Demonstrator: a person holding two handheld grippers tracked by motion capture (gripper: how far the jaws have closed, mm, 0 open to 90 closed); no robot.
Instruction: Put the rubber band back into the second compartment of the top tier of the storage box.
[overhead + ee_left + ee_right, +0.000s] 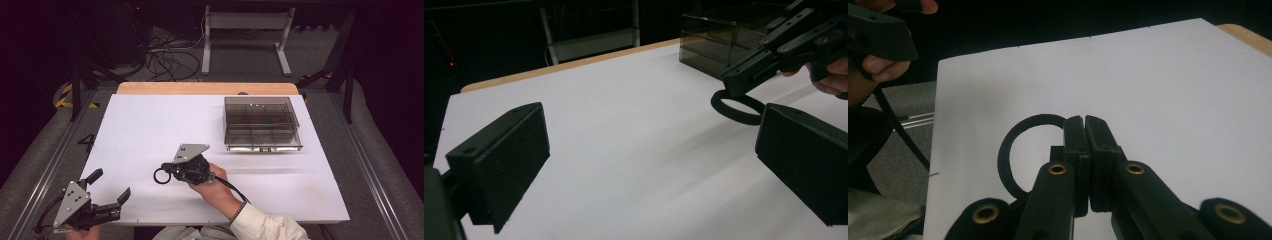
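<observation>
Smoky plastic organizer box [262,124] looks empty; right gripper [170,172] jaws pinch a black ring [161,176], left gripper [110,190] jaws wide.

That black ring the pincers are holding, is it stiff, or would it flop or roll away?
The black ring probably has some stiffness: pinched at one edge by the right gripper, it keeps its round shape in the air. It looks thin, so likely light. Being round, it might roll if dropped on edge onto the smooth white table.
</observation>
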